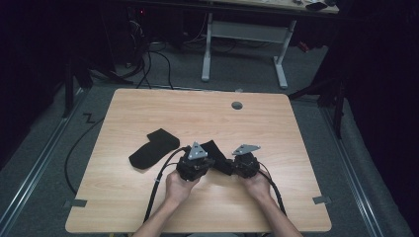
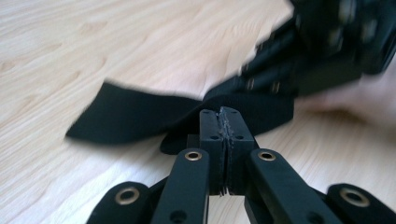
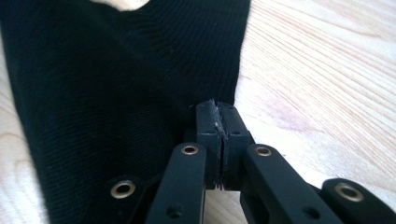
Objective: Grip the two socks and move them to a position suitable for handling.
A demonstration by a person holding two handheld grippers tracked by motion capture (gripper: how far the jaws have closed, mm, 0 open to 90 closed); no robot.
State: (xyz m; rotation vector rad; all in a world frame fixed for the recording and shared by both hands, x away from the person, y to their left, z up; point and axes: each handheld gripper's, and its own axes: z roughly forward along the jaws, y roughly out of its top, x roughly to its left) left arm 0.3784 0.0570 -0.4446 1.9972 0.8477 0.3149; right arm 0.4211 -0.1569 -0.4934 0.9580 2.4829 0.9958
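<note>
Both grippers, left [image 2: 223, 122] and right [image 3: 217, 114], were clamped tight on the sock [image 1: 217, 155] between them; lifting evenly would keep the fabric from slipping.

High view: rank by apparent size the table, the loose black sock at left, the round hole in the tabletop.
1. table, largest by far.
2. black sock lying left of the left gripper.
3. round hole, smallest, though farther from the camera.
</note>
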